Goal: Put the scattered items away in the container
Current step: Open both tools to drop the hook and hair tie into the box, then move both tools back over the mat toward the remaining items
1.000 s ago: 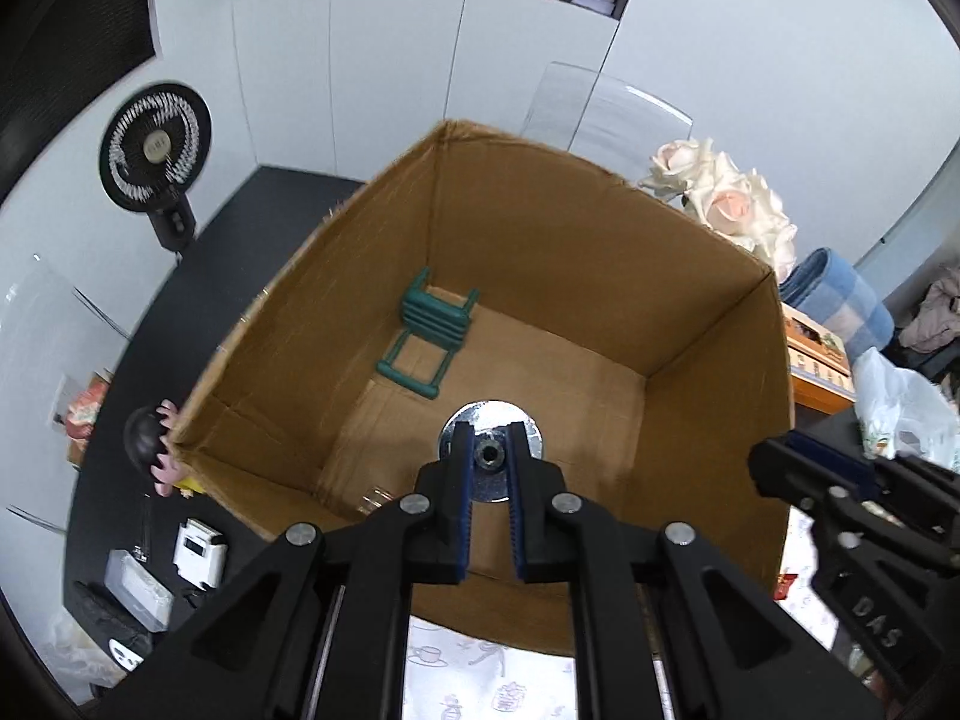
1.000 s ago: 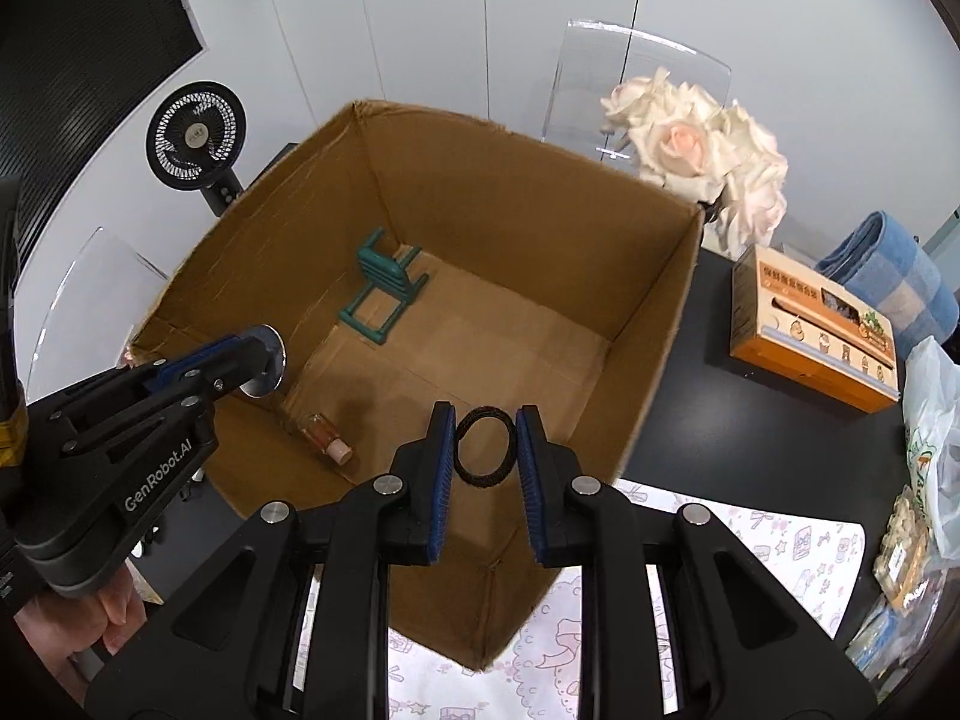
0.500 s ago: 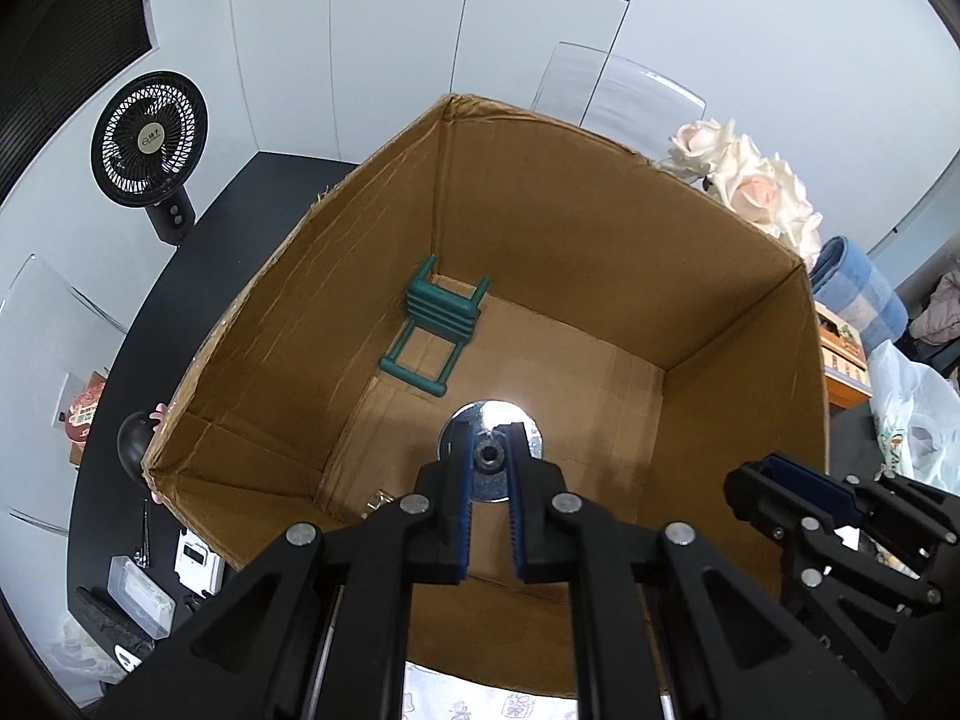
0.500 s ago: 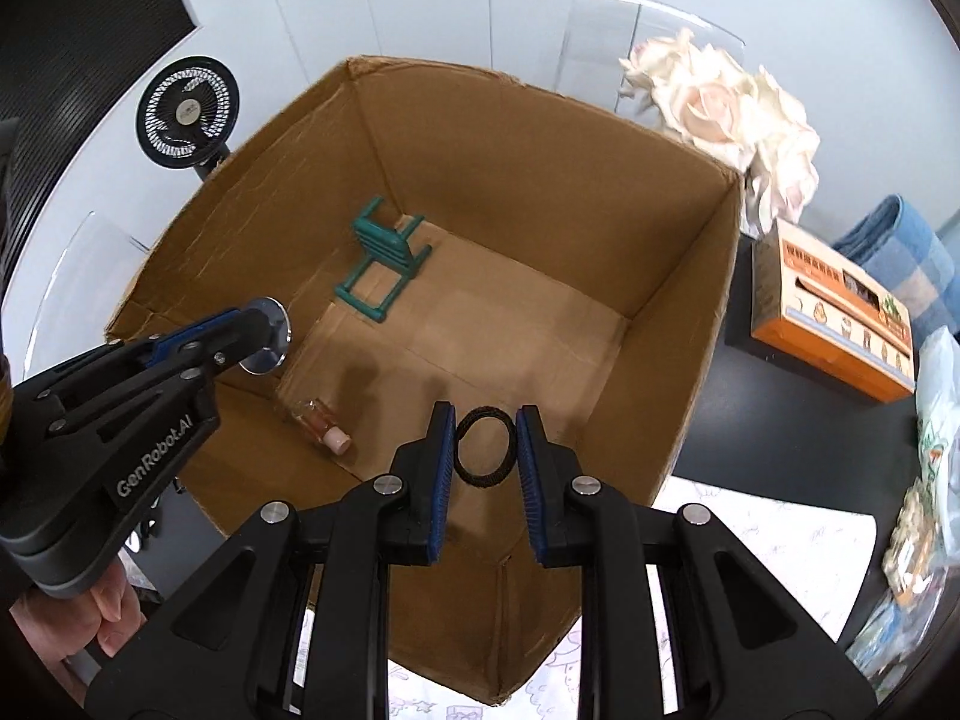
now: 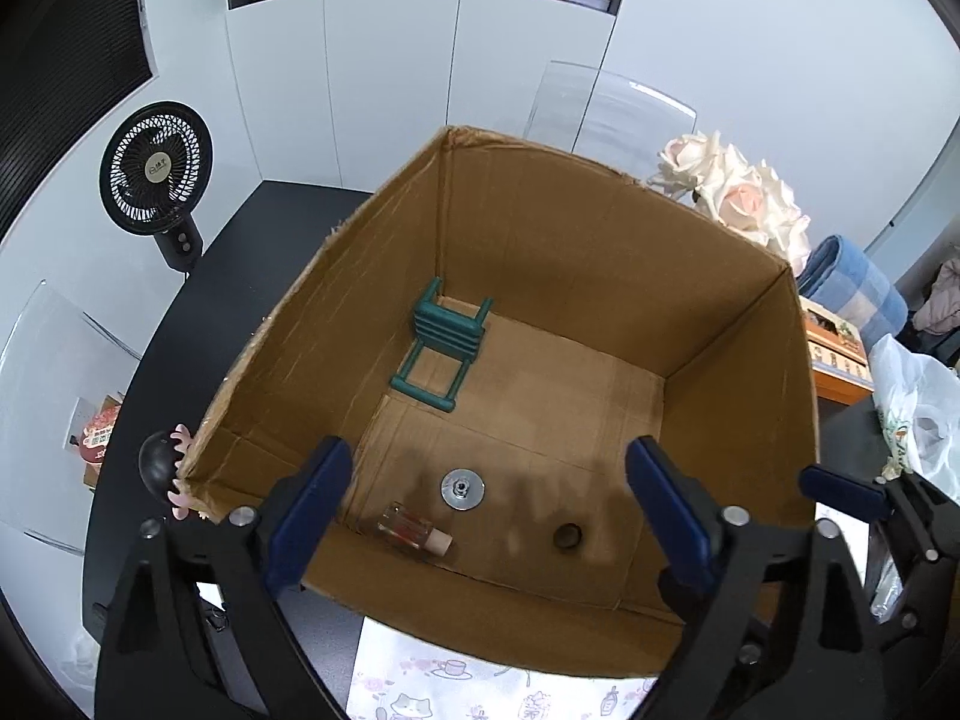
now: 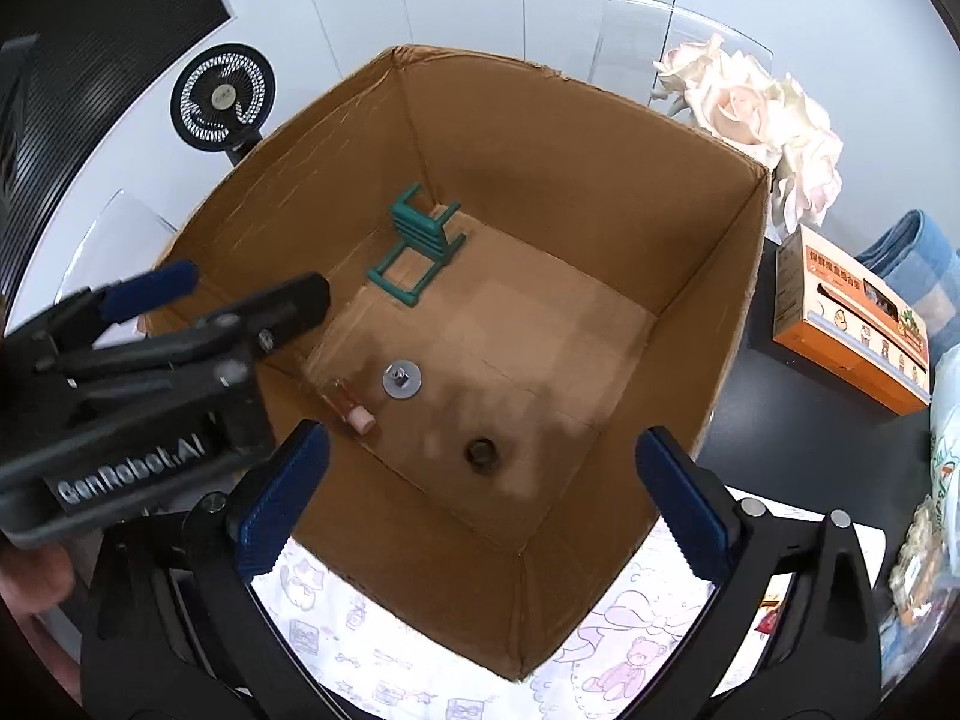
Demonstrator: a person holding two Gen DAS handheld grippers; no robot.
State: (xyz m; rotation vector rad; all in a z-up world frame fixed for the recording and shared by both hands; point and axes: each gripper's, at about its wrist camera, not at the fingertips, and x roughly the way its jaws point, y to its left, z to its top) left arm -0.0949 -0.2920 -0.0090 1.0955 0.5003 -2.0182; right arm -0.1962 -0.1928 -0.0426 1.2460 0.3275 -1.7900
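Both grippers are positioned above the open cardboard box [image 5: 600,276], which stands on a black table [image 5: 240,252] with its near edge over a printed white mat [image 6: 630,648]. The left gripper [image 5: 486,504] has its blue-padded fingers [image 5: 306,510] spread wide with nothing between them; the right gripper [image 6: 480,498] is likewise spread wide and empty. In the right wrist view the left gripper shows at the left edge, over the box's left wall. Four items lie on the box floor. A green toy chair [image 5: 447,351] lies tipped over in the far left corner. A round metal disc [image 5: 462,488] with a central hub lies flat near the front wall. Just left of it, a small clear bottle [image 5: 414,534] with reddish contents and a pale cap lies on its side against the front-left corner. A small dark ring [image 5: 567,535] lies flat to the right of the disc, apart from it and near the front wall. Outside the box stand a black desk fan [image 5: 157,174] to the left, pale roses [image 6: 762,114] behind the right corner, and an orange carton [image 6: 852,318] on the right.
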